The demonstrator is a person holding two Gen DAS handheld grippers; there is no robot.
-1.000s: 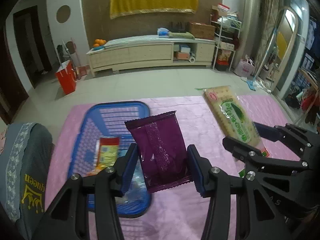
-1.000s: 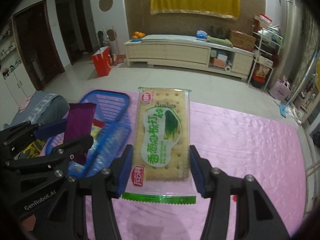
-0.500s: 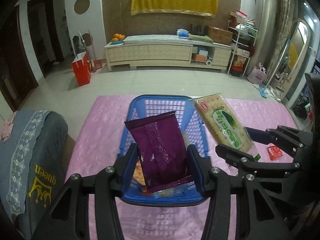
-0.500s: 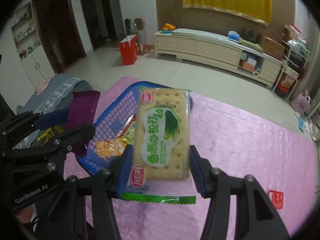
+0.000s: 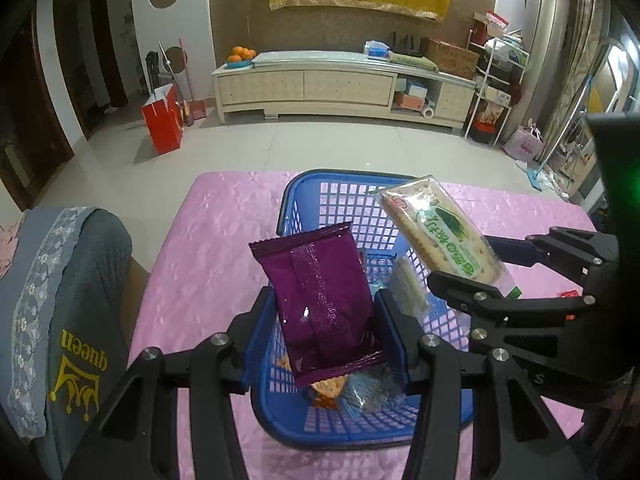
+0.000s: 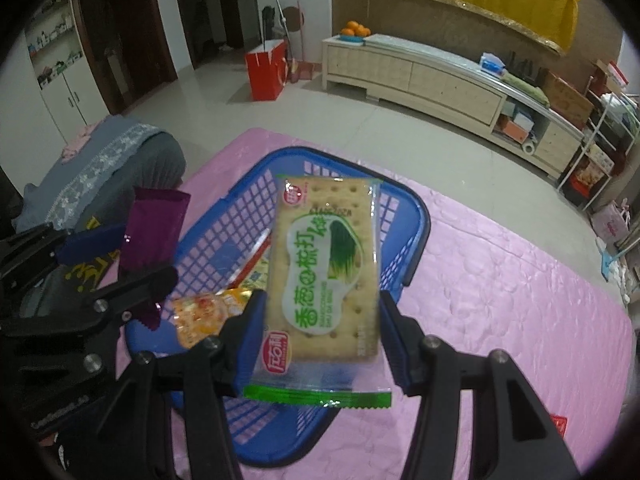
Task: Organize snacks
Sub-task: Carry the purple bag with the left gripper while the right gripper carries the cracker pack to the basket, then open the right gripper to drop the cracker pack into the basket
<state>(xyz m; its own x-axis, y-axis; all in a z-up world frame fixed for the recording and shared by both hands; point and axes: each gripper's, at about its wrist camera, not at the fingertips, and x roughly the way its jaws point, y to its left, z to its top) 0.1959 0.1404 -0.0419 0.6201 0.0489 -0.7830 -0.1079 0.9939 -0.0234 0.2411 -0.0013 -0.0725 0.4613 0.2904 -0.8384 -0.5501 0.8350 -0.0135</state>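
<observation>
- Because each packet is pinched low down by its side edges, most of its length stands free above the pads: the left claw (image 5: pixel 324 336) is closed on the purple snack packet (image 5: pixel 320 300), and the right claw (image 6: pixel 320 332) is closed on the green-and-white cracker packet (image 6: pixel 326 272).
- Held that way, both packets hang over the blue basket (image 5: pixel 304 432), which sits on the pink tabletop (image 5: pixel 208 248); letting go should, I judge, drop them inside rather than onto the cloth.
- Both claws tilt steeply downward, which suits a drop into an open-topped basket with latticed walls.
- Already in the basket lie an orange-patterned snack bag (image 6: pixel 200 312) and a clear-wrapped item (image 5: pixel 368 394), so the basket looks to be the collecting place for the task.
- One small red sachet (image 6: pixel 558 424) lies on the tabletop well apart from the basket, to its right, so the tidying appears unfinished.
- Side by side, the two claws are close together over the same basket; the risk, as I judge it, is that they or their packets knock one another on release.
- Beside the tabletop on the left is a grey chair cover (image 5: pixel 60 320) with yellow lettering, clear of the work.
</observation>
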